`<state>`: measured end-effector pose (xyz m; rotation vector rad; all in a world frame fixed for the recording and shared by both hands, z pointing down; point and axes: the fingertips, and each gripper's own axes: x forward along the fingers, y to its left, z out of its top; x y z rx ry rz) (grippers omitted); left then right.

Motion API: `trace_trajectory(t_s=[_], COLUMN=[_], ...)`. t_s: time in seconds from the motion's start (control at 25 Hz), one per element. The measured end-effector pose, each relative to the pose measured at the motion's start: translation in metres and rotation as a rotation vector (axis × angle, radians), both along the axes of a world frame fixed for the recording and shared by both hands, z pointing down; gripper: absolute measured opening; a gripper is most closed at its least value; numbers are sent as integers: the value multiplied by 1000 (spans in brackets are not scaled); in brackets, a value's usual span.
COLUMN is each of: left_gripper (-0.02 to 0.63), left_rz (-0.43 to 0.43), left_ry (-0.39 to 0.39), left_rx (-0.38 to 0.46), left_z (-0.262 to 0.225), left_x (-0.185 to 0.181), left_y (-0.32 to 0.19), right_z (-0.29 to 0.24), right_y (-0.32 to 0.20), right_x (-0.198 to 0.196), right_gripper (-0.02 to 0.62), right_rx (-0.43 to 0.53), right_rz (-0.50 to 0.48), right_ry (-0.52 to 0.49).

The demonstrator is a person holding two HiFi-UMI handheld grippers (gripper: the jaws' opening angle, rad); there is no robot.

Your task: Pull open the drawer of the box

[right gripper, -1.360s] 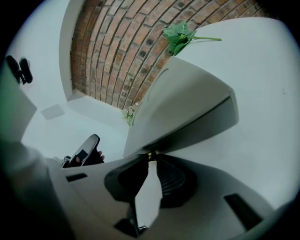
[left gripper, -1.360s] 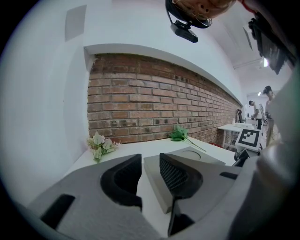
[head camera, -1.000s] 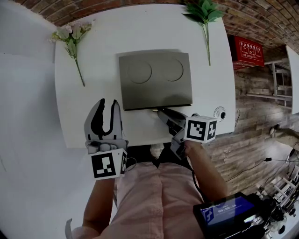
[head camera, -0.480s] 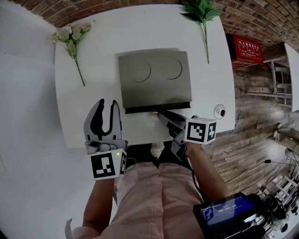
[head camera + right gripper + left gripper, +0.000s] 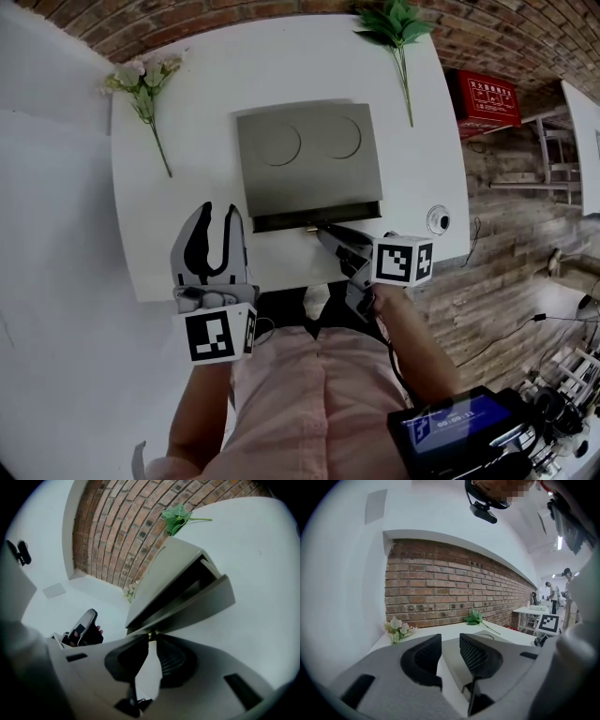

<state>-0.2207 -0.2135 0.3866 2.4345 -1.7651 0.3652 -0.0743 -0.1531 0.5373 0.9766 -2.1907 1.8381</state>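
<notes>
Far left on the white surface, a pale flower sprig, well apart from everything else.

Next along, the left gripper, hovering over the near edge of the surface. Jaws apart, nothing between them. Pointed away from the body, marker cube back toward the chest, forearm straight behind it. No part in the pull, judging by the pose.

At centre, the grey box, with two round recesses in its lid. Compared with a second ago, the drawer out a little further from the box front, with a dark gap above its panel in the right gripper view. Sign of a pull begun but far from finished, with most of the travel probably still to come.

Right of centre, the right gripper, clamped on the small brass knob at the drawer's front, grip unchanged over the last second. Reaching in low and diagonally from the right, forearm drawn back beside the torso. Likely in need of a straight pull toward the body, to keep the knob from slipping out.

Far right, a green leafy sprig at the back edge of the surface.
</notes>
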Motion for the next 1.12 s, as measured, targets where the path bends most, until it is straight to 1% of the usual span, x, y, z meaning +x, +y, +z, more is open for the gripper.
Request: trace_trajectory(t_s=[0.16,0.36,0.6,0.8,1.12], left_gripper=[127,127,127,127,127], left_rz=[35,34,21,-10,-31], left_ry=[13,26,18,7,0], left_rx=[5,21,30,39,52], left_z=[3,2,-8,-14,-21], left_x=[0,1,11,9,8], left_y=[3,9,27,42,61], right_z=[0,0,1,0,-1], right_y=[-2,0,-1,4,19], right_x=[1,1,2,2,2], right_gripper=[58,60,60,58,58], right_rx=[6,11,14,15,9], right_rz=[1,5,8,2,-12], right_ry=[6,9,11,7,6])
